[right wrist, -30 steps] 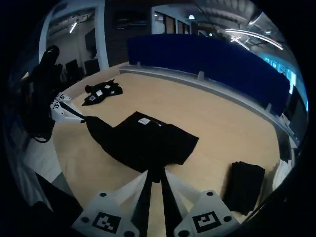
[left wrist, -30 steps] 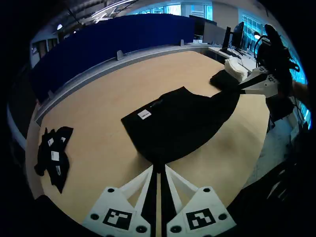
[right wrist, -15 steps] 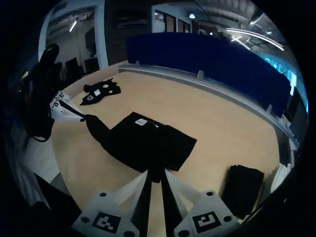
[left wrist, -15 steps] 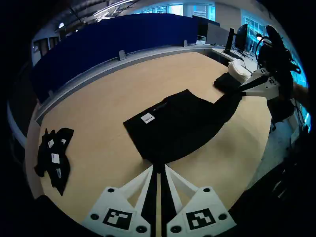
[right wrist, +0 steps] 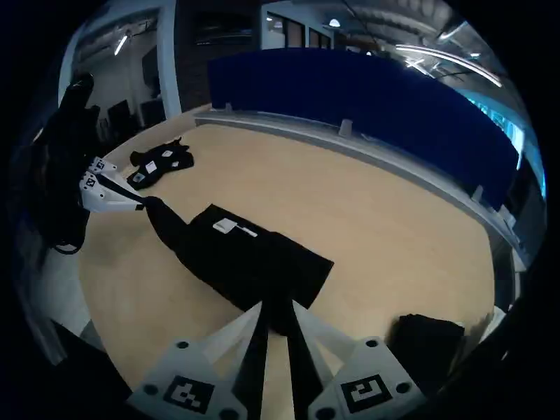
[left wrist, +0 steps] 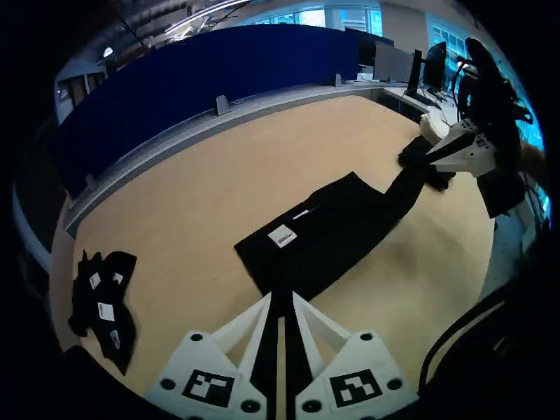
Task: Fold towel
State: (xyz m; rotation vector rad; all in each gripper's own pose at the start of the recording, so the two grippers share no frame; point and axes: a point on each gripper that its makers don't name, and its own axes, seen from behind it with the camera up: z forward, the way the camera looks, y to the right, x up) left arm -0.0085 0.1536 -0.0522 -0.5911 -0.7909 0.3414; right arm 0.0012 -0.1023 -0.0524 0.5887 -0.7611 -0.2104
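Observation:
A black towel (left wrist: 329,224) with a white label (left wrist: 281,236) lies stretched across the light wooden table (left wrist: 210,182). My left gripper (left wrist: 282,297) is shut on its near corner, and that corner hangs lifted off the table. At the far right, my right gripper (left wrist: 423,159) pinches the opposite end, also raised. In the right gripper view the same towel (right wrist: 238,259) runs from my right gripper (right wrist: 278,318), shut on its corner, to the left gripper (right wrist: 145,203) at the left. The towel's middle rests on the table.
A heap of black cloths with white tags (left wrist: 105,308) (right wrist: 157,159) lies near one table edge. A folded black stack (right wrist: 427,343) sits by the other end, beside white folded cloths (left wrist: 437,126). A blue partition (left wrist: 210,70) lines the far side.
Both grippers drew apart with the towel's ends in them. The towel now looks longer and narrower, and it has slid over the table.

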